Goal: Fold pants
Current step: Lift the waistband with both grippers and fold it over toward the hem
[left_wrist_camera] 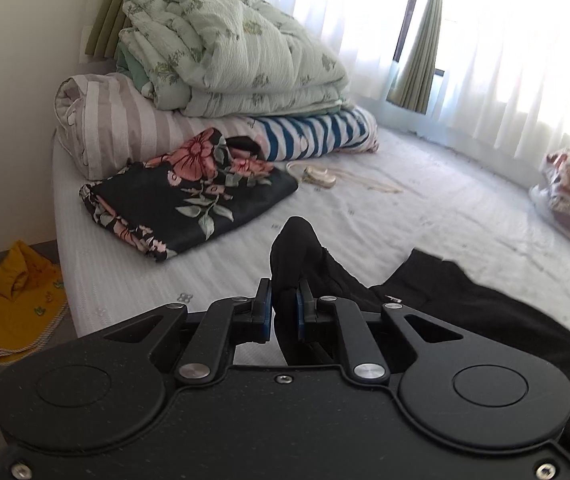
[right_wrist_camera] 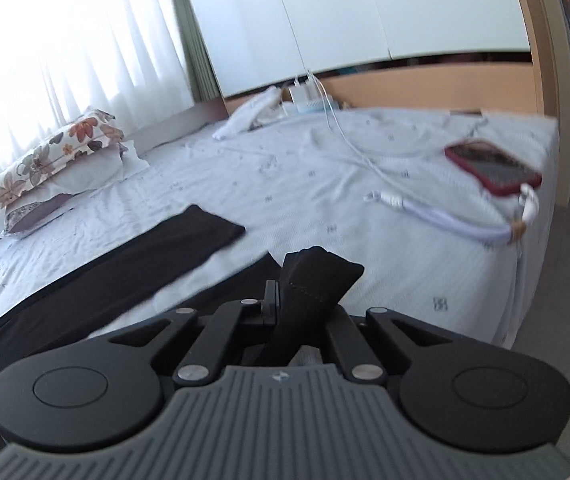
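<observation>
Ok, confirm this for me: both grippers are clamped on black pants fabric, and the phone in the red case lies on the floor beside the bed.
Wrong on one point. The phone in the red case lies on the bed, near its edge, as the right wrist view shows. The rest holds: the left gripper and right gripper are each clamped on black pants fabric.

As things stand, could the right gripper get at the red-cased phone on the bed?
Probably not yet: the right gripper is shut on a bunch of the black pants. The sheet toward the phone looks open apart from a white cable.
</observation>
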`<state>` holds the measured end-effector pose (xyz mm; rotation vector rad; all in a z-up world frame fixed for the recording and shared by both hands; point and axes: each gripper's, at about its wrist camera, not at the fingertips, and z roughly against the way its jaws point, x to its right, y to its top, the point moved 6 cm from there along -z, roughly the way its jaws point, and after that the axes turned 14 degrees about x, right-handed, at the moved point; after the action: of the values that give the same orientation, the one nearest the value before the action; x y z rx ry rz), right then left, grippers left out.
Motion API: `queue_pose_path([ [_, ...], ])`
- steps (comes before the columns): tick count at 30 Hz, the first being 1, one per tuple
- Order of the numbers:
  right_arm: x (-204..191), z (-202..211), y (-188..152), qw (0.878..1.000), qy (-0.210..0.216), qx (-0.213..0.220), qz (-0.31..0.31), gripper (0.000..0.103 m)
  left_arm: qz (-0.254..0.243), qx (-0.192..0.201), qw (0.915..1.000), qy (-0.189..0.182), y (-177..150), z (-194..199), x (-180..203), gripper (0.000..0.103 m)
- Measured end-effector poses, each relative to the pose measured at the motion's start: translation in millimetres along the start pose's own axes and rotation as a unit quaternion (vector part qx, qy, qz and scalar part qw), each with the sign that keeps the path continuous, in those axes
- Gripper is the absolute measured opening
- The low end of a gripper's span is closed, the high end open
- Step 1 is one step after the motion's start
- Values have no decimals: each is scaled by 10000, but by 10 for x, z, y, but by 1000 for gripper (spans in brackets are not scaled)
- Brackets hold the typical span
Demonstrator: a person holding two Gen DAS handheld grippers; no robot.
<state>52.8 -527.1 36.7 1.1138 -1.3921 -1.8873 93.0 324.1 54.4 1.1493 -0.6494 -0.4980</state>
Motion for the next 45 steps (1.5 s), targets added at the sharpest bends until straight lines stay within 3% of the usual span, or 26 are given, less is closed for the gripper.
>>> queue_pose_path([
  [5,-5,23,-62,9985,-20,-93,544,4,-305,215,9993,60,38,106,-116,12],
  [11,132,-85,-401,9971,-226,-427,591,4,-385,-261,9983,355,-347,-71,-342,12],
  [17,180,-115,-499,9962,-286,-484,661,4,-1033,-66,9935,469,-544,-80,-244,13],
  [22,172,-117,-522,9951,-314,-469,812,6,-1070,-179,9922,608,-636,-129,-246,16],
  [23,159,-112,-517,9949,-329,-452,843,12,-1120,-179,9912,676,-653,-134,-238,22],
  [24,144,-105,-507,9949,-311,-446,853,30,-1192,-141,9898,770,-654,-120,-220,24],
  [25,127,-91,-496,9948,-318,-440,860,39,-1234,-100,9887,848,-644,-105,-205,31],
  [26,101,-71,-480,9948,-309,-424,878,51,-1243,-53,9880,918,-617,-87,-198,41],
  [28,25,-9,-428,9937,-318,-305,1029,66,-1158,39,9886,958,-544,-39,-195,56],
  [30,-75,79,-361,9916,-322,-143,1241,68,-992,174,9909,893,-440,27,-186,64],
  [32,-180,177,-287,9901,-309,31,1369,76,-829,332,9925,830,-319,113,-172,78],
  [37,-521,438,-92,9893,12,425,1396,85,-623,787,9945,304,-27,398,23,87],
  [42,-1036,621,-119,9868,829,406,1334,90,-833,760,9885,-1009,-3,746,575,88],
  [43,-1160,648,-174,9848,998,369,1374,90,-894,679,9850,-1309,-52,806,697,84],
  [45,-1432,710,-326,9792,1330,289,1502,90,-1074,457,9734,-1971,-193,956,975,60],
])
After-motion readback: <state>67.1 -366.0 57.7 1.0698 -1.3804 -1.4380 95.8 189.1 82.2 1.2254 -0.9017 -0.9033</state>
